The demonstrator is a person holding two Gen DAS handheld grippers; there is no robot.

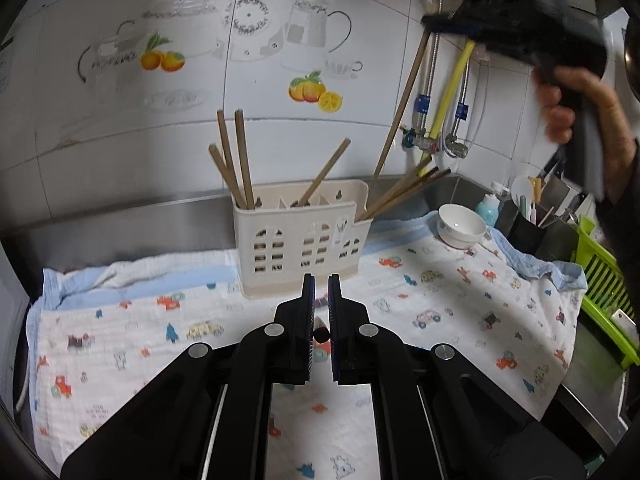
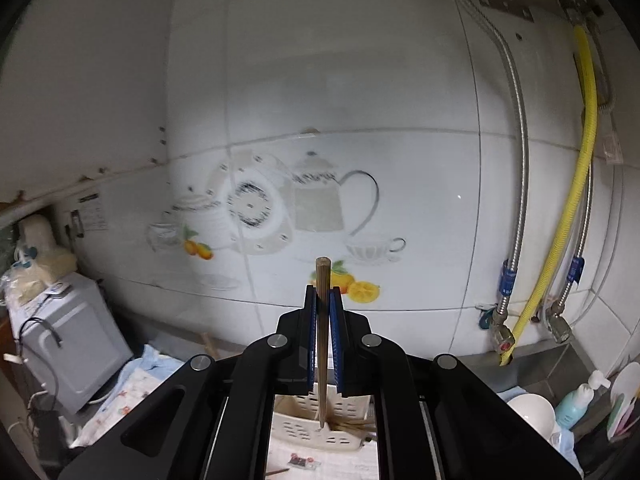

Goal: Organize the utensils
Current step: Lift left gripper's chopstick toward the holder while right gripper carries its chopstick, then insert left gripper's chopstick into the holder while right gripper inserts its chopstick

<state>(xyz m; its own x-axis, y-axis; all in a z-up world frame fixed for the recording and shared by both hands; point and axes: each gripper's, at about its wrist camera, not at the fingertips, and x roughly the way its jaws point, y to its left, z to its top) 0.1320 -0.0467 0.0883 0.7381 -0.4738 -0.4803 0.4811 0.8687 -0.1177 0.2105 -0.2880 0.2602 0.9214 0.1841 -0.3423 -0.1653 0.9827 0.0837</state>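
A cream plastic utensil caddy stands on a printed cloth. Several wooden chopsticks stand in its compartments. My right gripper is shut on one wooden chopstick and holds it nearly upright above the caddy, its lower tip at the caddy's rim. In the left wrist view that right gripper is high at the upper right with the chopstick hanging down to the caddy's right end. My left gripper is low in front of the caddy, jaws nearly together, with a small dark object between them.
A white bowl sits on the cloth at the right. A green rack, a blue bottle and a dark holder stand further right. Pipes and a yellow hose run down the tiled wall. A grey appliance stands at the left.
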